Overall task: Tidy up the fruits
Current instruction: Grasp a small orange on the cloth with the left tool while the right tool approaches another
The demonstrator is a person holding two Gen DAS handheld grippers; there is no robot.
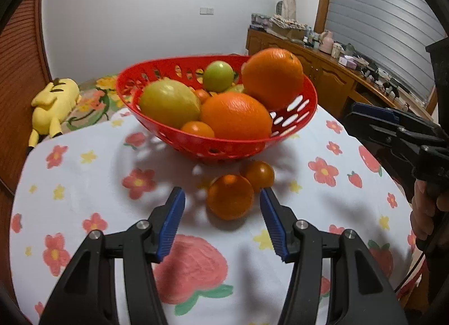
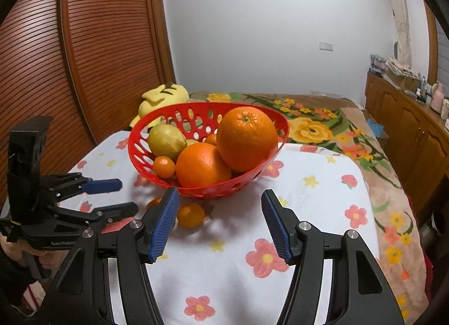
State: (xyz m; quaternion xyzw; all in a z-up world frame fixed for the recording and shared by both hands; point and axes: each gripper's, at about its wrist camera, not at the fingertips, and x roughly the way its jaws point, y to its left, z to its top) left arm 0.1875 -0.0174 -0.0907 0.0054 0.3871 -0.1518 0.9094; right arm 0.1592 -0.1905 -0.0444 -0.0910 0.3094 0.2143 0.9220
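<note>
Right gripper's left finger (image 2: pixel 164 224) hides one small orange (image 2: pixel 155 202).

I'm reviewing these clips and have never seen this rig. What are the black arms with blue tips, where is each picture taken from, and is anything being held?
There is no robot: a person carries one hand-held gripper per hand, each with a camera looking along its two blue-padded fingers. The left view shows the left hand-held gripper, open, with a small orange fruit lying on the tablecloth just ahead between its fingers, not gripped; a second small fruit lies behind it. The right view shows the right hand-held gripper, open and empty. The red basket holds oranges and yellow-green fruits. Nothing is held.
</note>
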